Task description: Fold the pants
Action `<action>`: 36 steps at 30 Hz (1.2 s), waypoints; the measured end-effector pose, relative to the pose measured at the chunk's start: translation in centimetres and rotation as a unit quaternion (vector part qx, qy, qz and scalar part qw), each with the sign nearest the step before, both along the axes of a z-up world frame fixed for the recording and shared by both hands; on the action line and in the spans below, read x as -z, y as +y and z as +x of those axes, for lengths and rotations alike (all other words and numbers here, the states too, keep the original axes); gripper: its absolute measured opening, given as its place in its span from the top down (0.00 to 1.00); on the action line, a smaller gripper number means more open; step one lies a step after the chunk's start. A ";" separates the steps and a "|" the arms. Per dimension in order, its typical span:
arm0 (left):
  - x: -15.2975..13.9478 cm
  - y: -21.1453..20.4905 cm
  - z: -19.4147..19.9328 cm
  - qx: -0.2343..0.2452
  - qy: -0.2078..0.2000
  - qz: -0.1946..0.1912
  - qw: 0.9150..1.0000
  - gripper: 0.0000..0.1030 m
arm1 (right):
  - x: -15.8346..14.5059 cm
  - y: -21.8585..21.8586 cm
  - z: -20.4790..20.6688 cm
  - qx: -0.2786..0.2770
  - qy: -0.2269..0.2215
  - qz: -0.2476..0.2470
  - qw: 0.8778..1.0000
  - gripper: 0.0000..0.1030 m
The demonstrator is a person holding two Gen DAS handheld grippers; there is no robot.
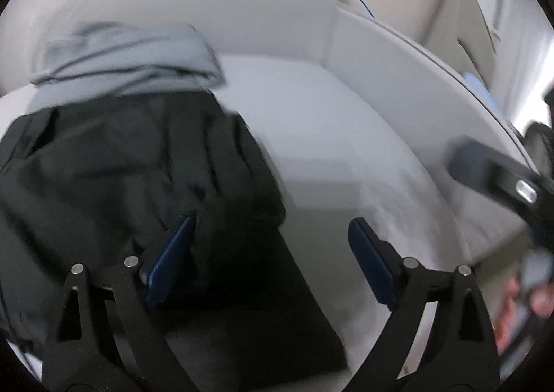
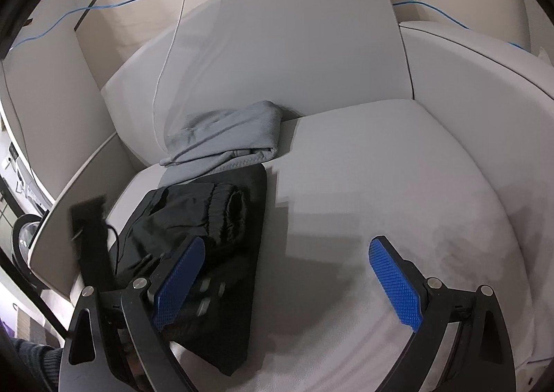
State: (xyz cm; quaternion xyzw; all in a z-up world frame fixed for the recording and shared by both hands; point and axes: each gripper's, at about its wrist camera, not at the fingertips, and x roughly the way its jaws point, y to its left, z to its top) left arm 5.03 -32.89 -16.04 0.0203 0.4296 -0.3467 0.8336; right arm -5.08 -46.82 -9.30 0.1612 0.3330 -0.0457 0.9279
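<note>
The black pants lie bunched and partly folded along the left side of a pale seat cushion; the gathered waistband faces the back. In the left wrist view the pants fill the left half, blurred. My left gripper is open just above them, with one pad over the black cloth and the other over bare cushion. Nothing is pressed between its pads. My right gripper is open too, with its left pad over the pants' near edge and its right pad over the cushion.
A folded grey garment rests against the backrest behind the pants, also in the left wrist view. Armrests bound the seat on both sides. A blue cable and a white cord run behind. A blurred dark gripper part is at the left.
</note>
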 end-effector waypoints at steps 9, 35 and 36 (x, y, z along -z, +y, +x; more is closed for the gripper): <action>-11.8 9.5 1.3 -0.051 -0.027 -0.068 0.996 0.14 | -1.0 0.6 0.1 0.019 -0.011 -0.026 0.999 0.05; -6.0 24.1 9.1 -0.157 0.010 0.000 0.987 0.14 | 5.6 8.7 11.8 -0.160 0.097 -0.078 0.979 0.43; -5.9 24.2 9.1 -0.158 0.008 0.001 0.987 0.14 | 6.3 8.7 11.9 -0.169 0.109 -0.081 0.976 0.48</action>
